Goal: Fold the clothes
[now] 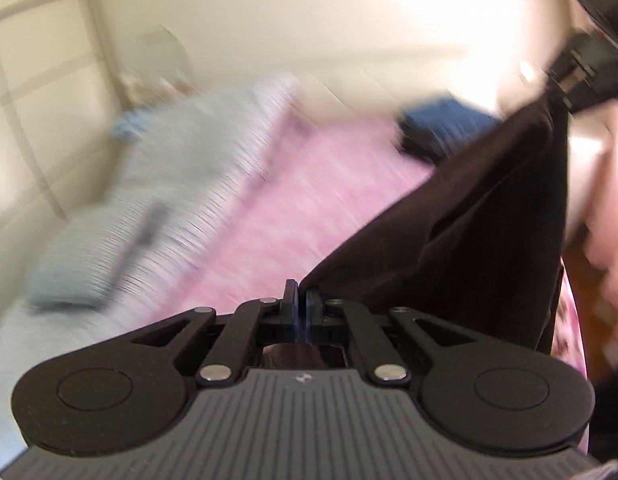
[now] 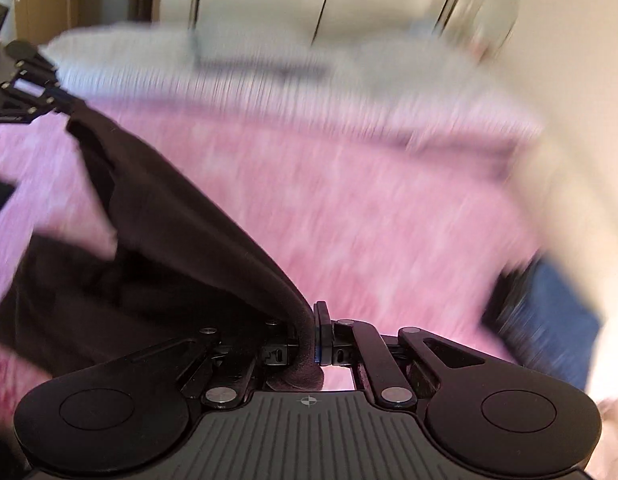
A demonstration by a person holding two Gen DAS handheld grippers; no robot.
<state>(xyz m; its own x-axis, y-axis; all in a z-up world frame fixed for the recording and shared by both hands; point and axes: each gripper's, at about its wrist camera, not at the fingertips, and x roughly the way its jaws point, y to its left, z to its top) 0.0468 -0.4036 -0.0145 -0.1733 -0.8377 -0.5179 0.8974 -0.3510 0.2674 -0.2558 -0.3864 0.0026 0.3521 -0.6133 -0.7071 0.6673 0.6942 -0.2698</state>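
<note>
The left gripper (image 1: 301, 294) and right gripper (image 2: 315, 320) each pinch the dark garment (image 1: 469, 232), stretched between them; pink bedspread (image 2: 349, 200) lies below.

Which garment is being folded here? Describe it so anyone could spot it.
Over the pink bedspread, a dark brown garment hangs stretched between the left gripper and right gripper. Unlike the blue clothing lying on the bed, it is airborne.

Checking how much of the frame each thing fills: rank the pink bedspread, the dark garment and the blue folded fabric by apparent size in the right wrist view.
1. Pink bedspread: fills most of the frame.
2. Dark brown-black garment: large, but close to the camera, so it looks bigger.
3. Blue folded fabric: smallest, blurred and cut off at the right edge.
</note>
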